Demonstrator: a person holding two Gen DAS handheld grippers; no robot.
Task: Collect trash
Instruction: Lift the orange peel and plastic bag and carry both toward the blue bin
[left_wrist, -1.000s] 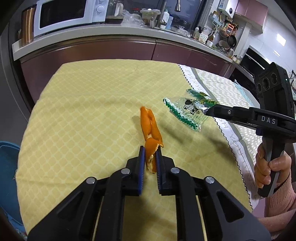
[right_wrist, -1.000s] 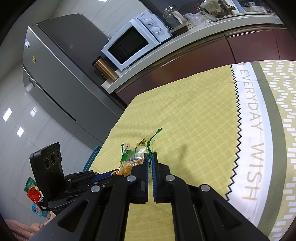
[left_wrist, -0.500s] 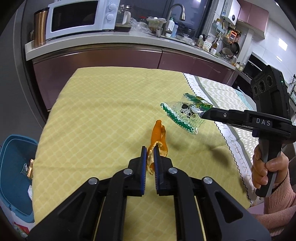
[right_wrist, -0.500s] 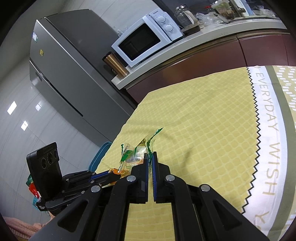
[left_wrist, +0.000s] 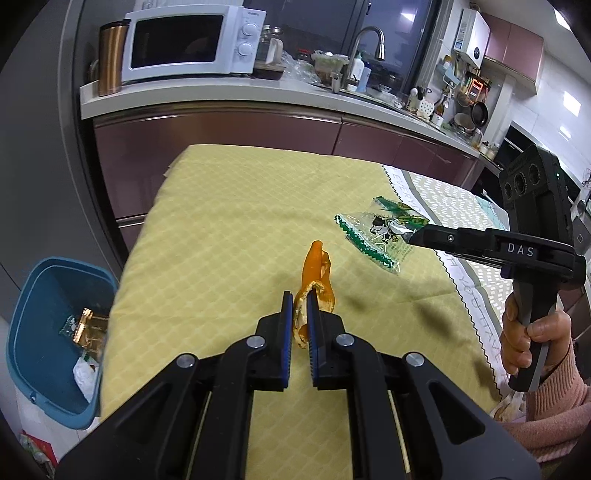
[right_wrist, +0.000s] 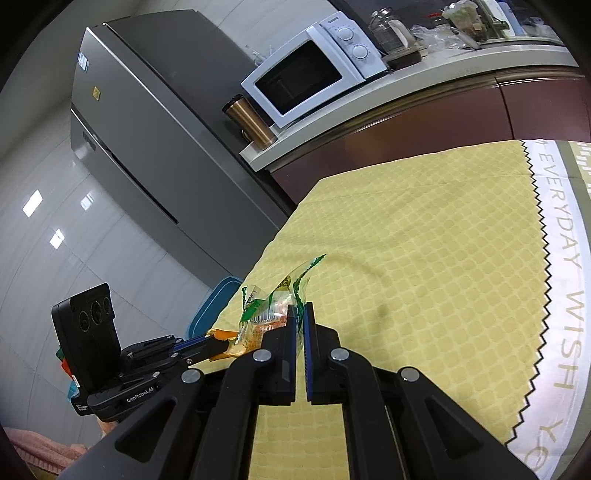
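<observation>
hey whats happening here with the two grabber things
A person is clearing trash off a table with a handheld gripper in each hand. The left gripper is shut on an orange peel, held up above the yellow tablecloth. The right gripper is shut on a clear green-printed wrapper. A blue bin beside the table already holds some wrappers.

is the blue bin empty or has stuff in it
Not empty. The blue bin beside the table holds a gold foil wrapper and some white scrap at its bottom.
</observation>
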